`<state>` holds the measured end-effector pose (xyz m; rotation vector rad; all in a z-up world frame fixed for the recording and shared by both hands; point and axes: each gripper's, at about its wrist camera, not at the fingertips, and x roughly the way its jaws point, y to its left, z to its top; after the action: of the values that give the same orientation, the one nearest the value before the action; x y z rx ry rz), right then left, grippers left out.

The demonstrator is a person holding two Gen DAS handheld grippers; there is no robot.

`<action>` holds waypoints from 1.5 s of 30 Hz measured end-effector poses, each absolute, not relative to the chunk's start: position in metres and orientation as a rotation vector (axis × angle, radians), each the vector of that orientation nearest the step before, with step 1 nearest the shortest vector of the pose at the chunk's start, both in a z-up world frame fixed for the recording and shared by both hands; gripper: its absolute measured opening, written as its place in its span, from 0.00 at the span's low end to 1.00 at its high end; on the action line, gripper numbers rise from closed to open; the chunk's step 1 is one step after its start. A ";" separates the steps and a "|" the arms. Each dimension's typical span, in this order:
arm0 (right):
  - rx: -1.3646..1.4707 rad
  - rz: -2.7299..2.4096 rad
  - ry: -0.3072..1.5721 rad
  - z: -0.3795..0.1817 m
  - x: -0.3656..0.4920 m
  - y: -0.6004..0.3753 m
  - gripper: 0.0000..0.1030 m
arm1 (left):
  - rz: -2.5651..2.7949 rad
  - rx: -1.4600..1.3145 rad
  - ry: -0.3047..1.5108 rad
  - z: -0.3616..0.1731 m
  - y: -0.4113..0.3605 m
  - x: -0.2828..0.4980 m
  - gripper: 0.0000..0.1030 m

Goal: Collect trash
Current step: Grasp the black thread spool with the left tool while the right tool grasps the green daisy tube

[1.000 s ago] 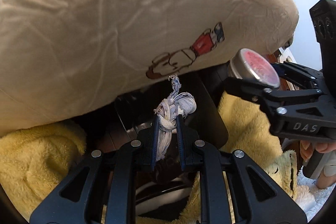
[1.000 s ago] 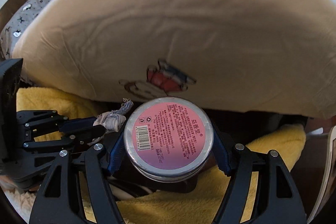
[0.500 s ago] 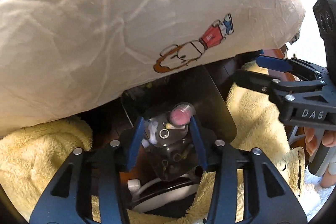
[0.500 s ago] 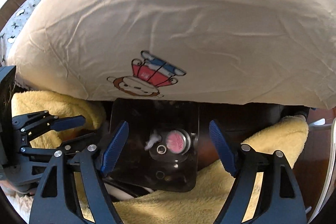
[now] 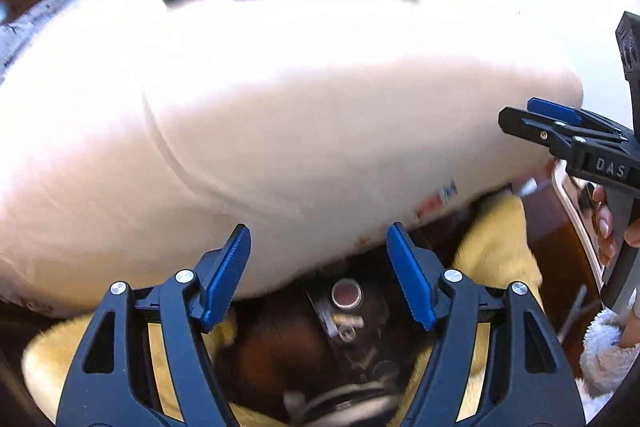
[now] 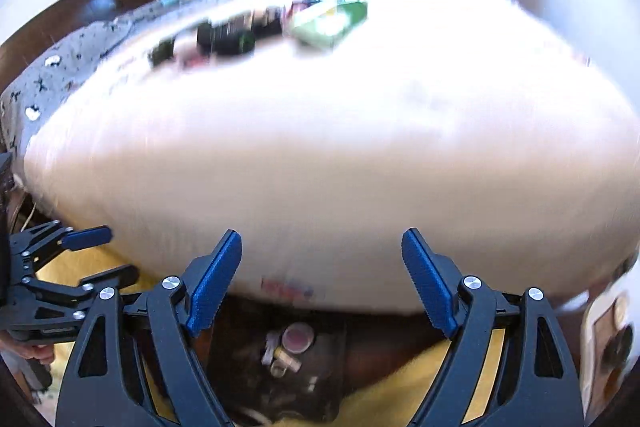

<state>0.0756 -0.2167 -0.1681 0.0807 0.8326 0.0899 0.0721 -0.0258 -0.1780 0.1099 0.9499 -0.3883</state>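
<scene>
Now my left tool (image 5: 318,275) and right tool (image 6: 322,281) are opening, empty, above the bin's (image 6: 320,387) pink-lidded tin (image 6: 298,337): light, rigid, best gripped across its rim.

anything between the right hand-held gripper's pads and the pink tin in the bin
Nothing: in the right wrist view the right hand-held gripper, jaws opening, hangs empty above the pink tin.
</scene>
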 end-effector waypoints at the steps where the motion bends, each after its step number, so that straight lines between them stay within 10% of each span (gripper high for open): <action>1: 0.075 0.081 0.815 -0.162 0.081 -0.218 0.81 | -0.377 0.105 0.929 -0.170 -0.023 0.078 0.66; 30: 0.217 0.002 0.838 -0.114 0.289 -0.244 0.77 | -0.379 0.078 0.857 -0.128 -0.095 0.240 0.69; 39: 0.184 -0.034 0.905 -0.126 0.298 -0.256 0.42 | -0.375 0.098 0.863 -0.132 -0.103 0.252 0.68; 45: 0.178 -0.037 0.931 -0.132 0.307 -0.262 0.44 | -0.379 0.111 0.866 -0.136 -0.111 0.259 0.67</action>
<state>0.3069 -0.2619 -0.1324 0.1777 0.9315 -0.0369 0.2590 -0.1106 -0.1365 0.1113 0.8664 -0.3795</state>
